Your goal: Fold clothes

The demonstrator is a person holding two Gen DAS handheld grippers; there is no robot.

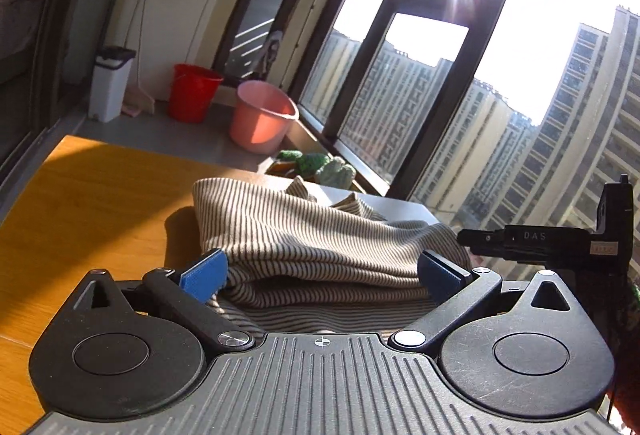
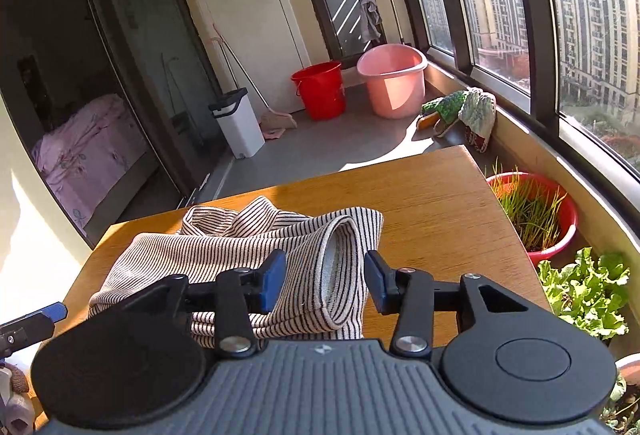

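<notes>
Both your tongs gape wide, gripping nothing: left gripper (image 1: 324,271) straddles the striped garment (image 1: 320,235), right gripper (image 2: 326,281) brackets its rolled edge on the wooden table (image 2: 440,203).

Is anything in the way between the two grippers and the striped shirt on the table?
Nothing visible. The striped shirt lies bunched right between the open fingers of the left gripper, and its sleeve cuff sits between those of the right gripper.

White letters "DAS" stand on the right gripper (image 1: 464,237) body, seen from the left wrist view.
</notes>
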